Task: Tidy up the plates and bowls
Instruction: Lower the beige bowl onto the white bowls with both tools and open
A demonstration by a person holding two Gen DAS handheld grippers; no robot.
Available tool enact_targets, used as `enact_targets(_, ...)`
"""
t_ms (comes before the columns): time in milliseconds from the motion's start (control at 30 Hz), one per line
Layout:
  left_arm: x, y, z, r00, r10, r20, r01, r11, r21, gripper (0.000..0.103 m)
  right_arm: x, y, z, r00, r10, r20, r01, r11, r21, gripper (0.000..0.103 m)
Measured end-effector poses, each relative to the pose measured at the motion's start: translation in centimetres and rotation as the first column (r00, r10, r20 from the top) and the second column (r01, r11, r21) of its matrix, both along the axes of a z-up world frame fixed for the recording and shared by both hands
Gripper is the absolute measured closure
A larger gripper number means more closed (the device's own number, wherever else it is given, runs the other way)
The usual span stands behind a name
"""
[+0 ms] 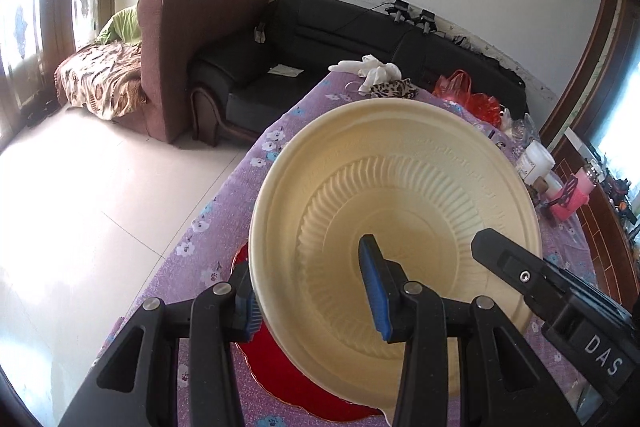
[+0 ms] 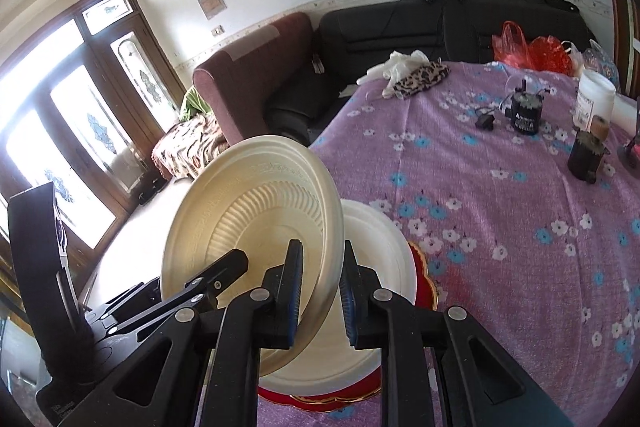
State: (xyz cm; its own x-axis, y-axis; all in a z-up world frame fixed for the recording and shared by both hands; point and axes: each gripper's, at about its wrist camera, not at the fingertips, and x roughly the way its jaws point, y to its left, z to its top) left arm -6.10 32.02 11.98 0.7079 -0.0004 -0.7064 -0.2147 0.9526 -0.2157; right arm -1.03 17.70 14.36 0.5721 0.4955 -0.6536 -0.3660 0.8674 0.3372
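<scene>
A cream ribbed plate (image 1: pixel 400 199) is held tilted above the table; it also shows in the right wrist view (image 2: pixel 256 215). My left gripper (image 1: pixel 316 301) has a finger on each side of its rim and is shut on it. My right gripper (image 2: pixel 320 299) is shut on the same plate's rim; its fingers show in the left wrist view (image 1: pixel 516 267). Under the plate a white plate (image 2: pixel 380 251) lies on a red plate (image 2: pixel 426 267) with a gold scalloped edge, also seen in the left wrist view (image 1: pixel 280 383).
The table has a purple flowered cloth (image 2: pixel 500 207). On it stand a black pump (image 2: pixel 526 111), a dark jar (image 2: pixel 586 155), a white tub (image 2: pixel 594 101), red bags (image 2: pixel 532 53), a leopard pouch (image 2: pixel 420 77). Sofas (image 1: pixel 320 39) stand behind.
</scene>
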Motion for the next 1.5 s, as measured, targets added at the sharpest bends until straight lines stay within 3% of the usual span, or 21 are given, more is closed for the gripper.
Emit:
enact_targets(700,1.1,-2.0,-0.8,1.0,0.013,-0.005,-0.012,0.986,0.165,0.061,1.6,-0.4,-2.4,0.999,-0.025,-0.026,0.023,0.998,-0.051,0.083)
enact_targets(1000,0.9,-1.6,-0.8,1.0,0.03,-0.006,-0.029,0.986,0.163,0.052,1.4,-0.7,-2.5,0.999,-0.037,-0.023,0.036,0.999,-0.038,0.083)
enact_targets(1200,0.3,-1.0,-0.5,0.999,0.034,0.0,-0.034,0.992,0.122,0.046,1.4,-1.2,-2.4,0.998,-0.055,-0.029,0.055,0.998,-0.022,0.083)
enact_targets(1500,-0.7,-0.8,-0.3,0.999,0.033,0.011,-0.034,0.994,0.106,0.045,1.1,-1.7,-2.3,0.998,-0.06,-0.036,0.06,0.998,-0.007,0.081)
